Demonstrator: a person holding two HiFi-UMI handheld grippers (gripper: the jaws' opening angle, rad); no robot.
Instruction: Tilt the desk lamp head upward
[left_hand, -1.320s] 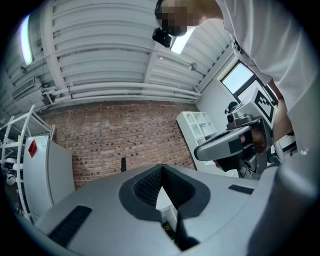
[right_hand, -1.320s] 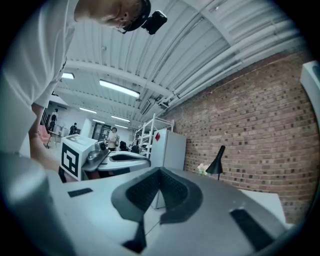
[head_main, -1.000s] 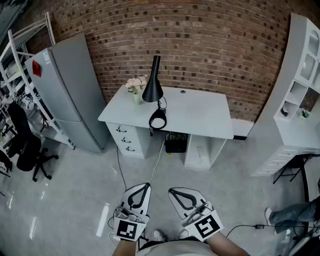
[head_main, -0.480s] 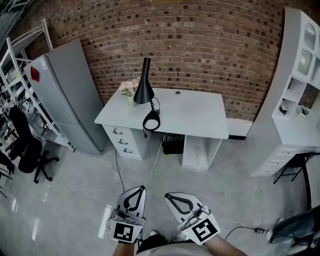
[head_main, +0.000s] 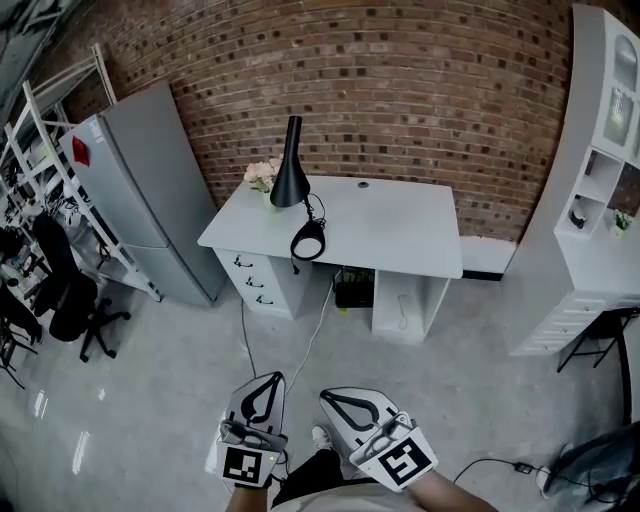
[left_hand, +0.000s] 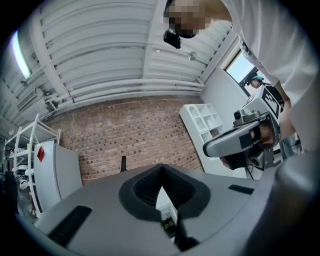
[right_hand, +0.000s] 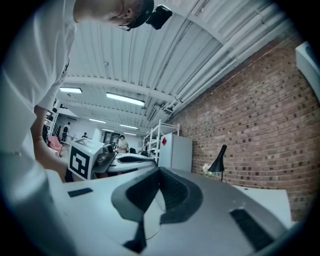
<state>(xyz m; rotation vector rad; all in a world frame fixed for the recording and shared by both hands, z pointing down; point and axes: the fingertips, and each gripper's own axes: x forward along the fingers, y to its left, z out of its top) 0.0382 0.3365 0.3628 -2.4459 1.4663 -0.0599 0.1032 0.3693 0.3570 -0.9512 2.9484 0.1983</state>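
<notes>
Nothing seems done yet: your left gripper (head_main: 268, 380) and right gripper (head_main: 327, 396), both pressed together and empty, hang well apart from the lamp (head_main: 290, 180) on the surface (head_main: 390, 225).

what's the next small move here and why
Probably walk forward to the desk first. The desk lamp stands near the desk's back left corner, well out of reach. The left tool and the right tool hang shut and empty over the floor, far short of it.
</notes>
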